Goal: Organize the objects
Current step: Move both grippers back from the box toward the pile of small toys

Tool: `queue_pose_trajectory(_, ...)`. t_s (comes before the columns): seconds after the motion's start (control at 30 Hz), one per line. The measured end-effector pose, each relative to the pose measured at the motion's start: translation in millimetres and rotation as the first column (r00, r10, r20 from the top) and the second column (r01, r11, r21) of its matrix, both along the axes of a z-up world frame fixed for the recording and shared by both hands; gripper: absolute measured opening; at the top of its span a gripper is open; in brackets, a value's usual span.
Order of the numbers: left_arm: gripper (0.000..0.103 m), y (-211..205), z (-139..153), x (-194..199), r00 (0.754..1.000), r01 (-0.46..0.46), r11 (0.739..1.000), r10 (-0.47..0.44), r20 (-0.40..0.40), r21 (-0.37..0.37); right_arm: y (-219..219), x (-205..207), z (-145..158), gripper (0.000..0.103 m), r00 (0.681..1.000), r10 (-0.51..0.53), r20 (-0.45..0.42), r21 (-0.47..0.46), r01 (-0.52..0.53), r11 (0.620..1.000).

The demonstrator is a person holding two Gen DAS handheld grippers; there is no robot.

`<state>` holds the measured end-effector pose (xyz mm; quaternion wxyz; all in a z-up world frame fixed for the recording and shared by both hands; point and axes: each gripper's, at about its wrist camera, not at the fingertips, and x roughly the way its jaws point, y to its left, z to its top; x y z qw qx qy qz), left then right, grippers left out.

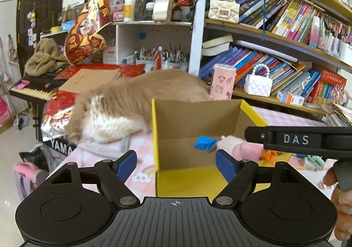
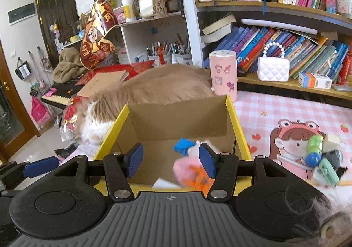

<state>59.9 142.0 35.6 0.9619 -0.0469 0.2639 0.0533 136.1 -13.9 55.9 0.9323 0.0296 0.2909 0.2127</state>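
The left gripper (image 1: 176, 164) hangs nearest, jaws spread and empty, just over the near yellow edge of the box (image 1: 176, 119). A cat (image 1: 123, 101) lies behind the box on the left. Inside sit a blue toy (image 2: 183, 145), a pink plush (image 2: 187, 166) and an orange piece (image 2: 199, 177). The right gripper (image 2: 170, 160) is parted, gripping nothing. More toys (image 2: 323, 159) lie right of the box on the pink cloth (image 2: 286, 110).
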Motion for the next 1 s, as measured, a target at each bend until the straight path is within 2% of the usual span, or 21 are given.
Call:
queue_pose_trajectory(0.17,0.082,4.4,-7.6,-22.0,0.999,-0.01,1.0,0.009,-0.036,-0.006,1.1,-29.3,-8.9,0.054,1.0,-0.012,-0.023,-0.021,0.011,1.0)
queue_pose_trajectory(0.23,0.086,4.8,-11.1,-30.8,0.999,-0.015,1.0,0.015,-0.052,-0.002,0.4,-40.2,-13.4,0.054,0.999,-0.022,-0.033,-0.033,0.021,0.999)
queue_pose_trajectory(0.3,0.088,5.0,-14.3,-40.1,0.998,-0.021,1.0,0.021,-0.061,0.004,0.2,-51.2,-18.7,0.058,0.998,-0.047,-0.045,-0.053,0.045,0.998)
queue_pose_trajectory(0.43,0.088,6.2,-20.6,-54.0,0.996,-0.02,1.0,0.02,-0.088,0.004,0.0,-68.8,-29.8,0.061,0.994,-0.094,-0.064,-0.108,0.087,0.99)
queue_pose_trajectory(0.63,0.088,5.7,-29.6,-70.2,0.992,-0.013,1.0,0.014,-0.125,0.003,-5.1,-93.6,-46.4,0.061,0.987,-0.125,-0.105,-0.127,0.111,0.986)
queue_pose_trajectory(1.0,0.088,-5.9,-42.6,-83.9,0.982,0.054,0.998,-0.057,-0.178,-0.026,-15.2,-127.3,-64.3,0.064,0.968,-0.211,-0.135,-0.171,0.187,0.967)
